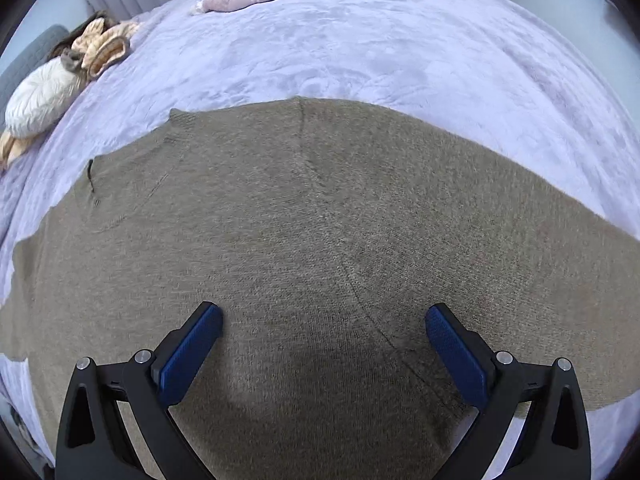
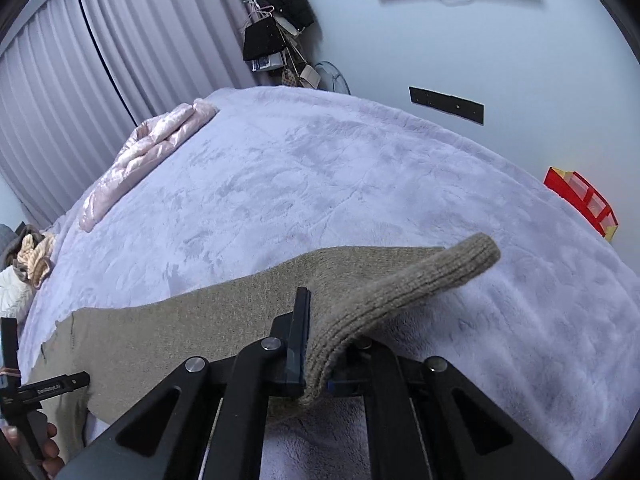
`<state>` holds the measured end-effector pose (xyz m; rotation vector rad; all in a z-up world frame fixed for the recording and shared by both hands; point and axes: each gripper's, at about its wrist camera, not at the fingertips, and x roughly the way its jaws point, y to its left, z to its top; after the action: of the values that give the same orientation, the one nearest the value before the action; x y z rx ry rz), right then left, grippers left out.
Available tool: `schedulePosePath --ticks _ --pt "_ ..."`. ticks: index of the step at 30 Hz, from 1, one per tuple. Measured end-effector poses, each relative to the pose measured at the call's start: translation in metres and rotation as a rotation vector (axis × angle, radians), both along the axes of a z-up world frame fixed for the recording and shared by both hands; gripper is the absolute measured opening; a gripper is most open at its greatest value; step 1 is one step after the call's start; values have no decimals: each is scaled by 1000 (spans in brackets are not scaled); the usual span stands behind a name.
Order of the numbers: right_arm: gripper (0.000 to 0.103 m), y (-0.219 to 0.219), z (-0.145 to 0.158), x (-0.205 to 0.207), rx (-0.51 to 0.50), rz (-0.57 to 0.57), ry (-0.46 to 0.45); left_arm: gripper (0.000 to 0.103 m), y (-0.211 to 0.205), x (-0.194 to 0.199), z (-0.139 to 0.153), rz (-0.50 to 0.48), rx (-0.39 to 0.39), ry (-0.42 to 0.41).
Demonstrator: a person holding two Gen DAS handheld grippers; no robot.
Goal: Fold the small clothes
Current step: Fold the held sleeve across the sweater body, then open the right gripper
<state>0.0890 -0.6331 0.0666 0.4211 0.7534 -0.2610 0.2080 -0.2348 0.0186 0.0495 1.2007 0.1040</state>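
Taupe knit sweater (image 1: 320, 248), spread flat on a lilac plush blanket (image 1: 360, 48) at the bed's near edge. Left gripper (image 1: 323, 320): fingers spread wide, blue pads (image 1: 188, 356) just above the knit, grasping nothing. Right gripper (image 2: 320, 360): clenched on the sleeve (image 2: 400, 296), whose ribbed cuff sticks up and away. Pink quilted jacket (image 2: 140, 160), folded, at the far left edge. White pillow (image 1: 40, 100), far left.

Matt, fuzzy knit sweater (image 1: 320, 220) with ribbed cuff (image 2: 460, 264); plush lavender blanket (image 1: 360, 52); glossy pink satin quilt (image 2: 140, 152).
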Motion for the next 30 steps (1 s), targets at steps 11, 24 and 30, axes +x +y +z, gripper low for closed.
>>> schedulePosePath --ticks 11,24,30 --pt "6 11 24 -4 -9 13 -44 103 17 -12 14 -2 -54 -24" --pt "6 168 122 8 -182 249 -180 103 123 -63 21 127 -146 -36" --pt "6 252 141 13 -211 358 -209 103 173 -85 28 177 -161 -54"
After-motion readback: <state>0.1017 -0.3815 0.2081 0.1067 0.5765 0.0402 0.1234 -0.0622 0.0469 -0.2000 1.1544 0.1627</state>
